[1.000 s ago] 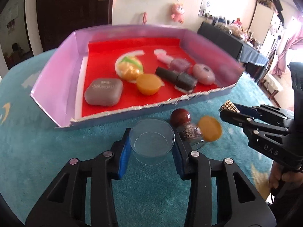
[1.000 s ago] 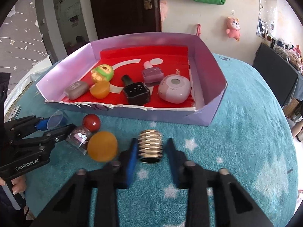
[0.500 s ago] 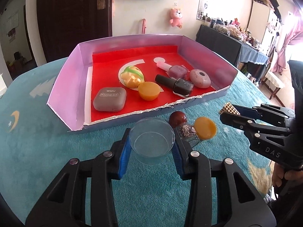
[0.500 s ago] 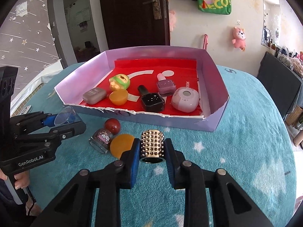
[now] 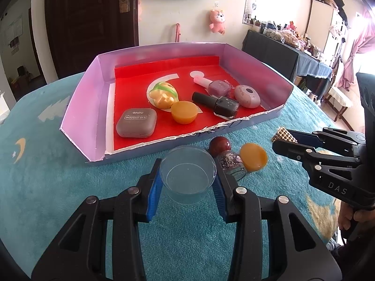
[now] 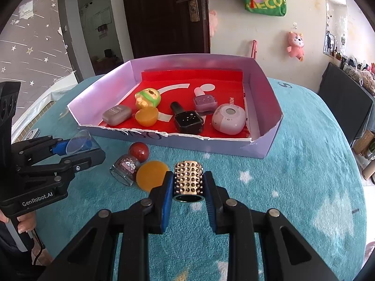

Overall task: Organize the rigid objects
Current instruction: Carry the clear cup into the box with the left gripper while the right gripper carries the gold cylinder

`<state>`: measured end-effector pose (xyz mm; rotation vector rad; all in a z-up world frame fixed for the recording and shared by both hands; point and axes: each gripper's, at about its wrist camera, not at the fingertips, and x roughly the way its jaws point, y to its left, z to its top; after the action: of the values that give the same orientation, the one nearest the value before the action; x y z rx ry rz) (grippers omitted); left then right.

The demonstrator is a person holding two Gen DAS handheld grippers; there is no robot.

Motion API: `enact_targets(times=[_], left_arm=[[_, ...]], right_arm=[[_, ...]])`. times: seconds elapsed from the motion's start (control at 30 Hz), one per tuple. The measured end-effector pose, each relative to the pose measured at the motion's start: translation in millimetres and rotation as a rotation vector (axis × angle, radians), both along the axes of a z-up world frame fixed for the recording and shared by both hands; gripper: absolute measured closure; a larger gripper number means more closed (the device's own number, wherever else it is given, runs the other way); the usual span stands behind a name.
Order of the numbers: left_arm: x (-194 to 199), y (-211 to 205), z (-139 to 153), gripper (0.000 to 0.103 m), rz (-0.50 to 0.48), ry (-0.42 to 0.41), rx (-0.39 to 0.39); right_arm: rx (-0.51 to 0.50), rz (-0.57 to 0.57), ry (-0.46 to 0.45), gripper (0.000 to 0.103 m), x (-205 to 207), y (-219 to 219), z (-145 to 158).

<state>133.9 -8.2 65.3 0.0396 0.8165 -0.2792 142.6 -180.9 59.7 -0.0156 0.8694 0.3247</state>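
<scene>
My left gripper (image 5: 187, 182) is shut on a clear plastic cup (image 5: 187, 175), held above the teal cloth in front of the box. My right gripper (image 6: 188, 188) is shut on a gold studded cylinder (image 6: 188, 180); the same cylinder (image 5: 284, 135) shows at the right of the left wrist view. The lilac box (image 5: 82, 103) with a red floor holds a grey eye-shadow case (image 5: 137, 123), a yellow-green toy (image 5: 164, 93), an orange half-ball (image 5: 184, 112), a black polish bottle (image 5: 218, 104), a mauve polish bottle (image 5: 215, 86) and a pink round case (image 5: 247, 96).
On the cloth before the box lie a glitter bottle with a dark red round cap (image 6: 132, 161) and an orange disc (image 6: 150, 175). The round table's teal cloth (image 6: 304, 164) stretches to the right. A dark door, plush toys and shelves stand behind.
Both grippers have lifted and drawn back from the box with their loads, so the box looks smaller and farther. Both grips are unchanged.
</scene>
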Motion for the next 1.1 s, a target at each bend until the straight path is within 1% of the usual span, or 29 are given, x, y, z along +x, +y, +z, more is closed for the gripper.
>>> enact_targets(times=[0.13, 0.27, 0.4, 0.53, 0.7, 0.87, 0.93, 1.0, 1.1], left_arm=[[0.0, 3.1, 3.9, 0.066, 0.004, -0.010, 0.000], [1.5, 10.7, 21.8, 0.066, 0.013, -0.051, -0.001], [12.9, 21.4, 42.2, 0.066, 0.028, -0.082, -0.003], [30.7, 28.6, 54.4, 0.066, 0.021, -0.081, -0.010], [70.0, 31.6, 58.4, 0.066, -0.006, -0.028, -0.003], [113.9, 36.6, 48.9, 0.066, -0.014, 0.055, 0.022], [130.3, 37.5, 41.3, 0.066, -0.011, 0.089, 0.047], [141.6, 35.4, 36.5, 0.066, -0.015, 0.106, 0.069], [153.0, 33.8, 28.8, 0.066, -0.021, 0.133, 0.101]], right_arm=[[-0.004, 0.009, -0.003, 0.076, -0.3, 1.9, 0.2], [0.000, 0.016, -0.008, 0.076, 1.0, 2.6, 3.8], [0.047, 0.026, -0.013, 0.076, 6.9, -0.3, 15.2], [0.064, 0.047, -0.036, 0.076, 17.7, 3.2, 32.7], [0.082, 0.094, -0.049, 0.076, 43.3, 12.4, 51.2], [0.100, 0.134, -0.001, 0.075, 90.3, 27.1, 54.4], [0.086, 0.139, 0.032, 0.076, 111.0, 34.8, 48.9], [0.080, 0.150, 0.073, 0.076, 131.1, 42.5, 39.0], [0.030, 0.162, 0.111, 0.076, 154.0, 54.0, 23.4]])
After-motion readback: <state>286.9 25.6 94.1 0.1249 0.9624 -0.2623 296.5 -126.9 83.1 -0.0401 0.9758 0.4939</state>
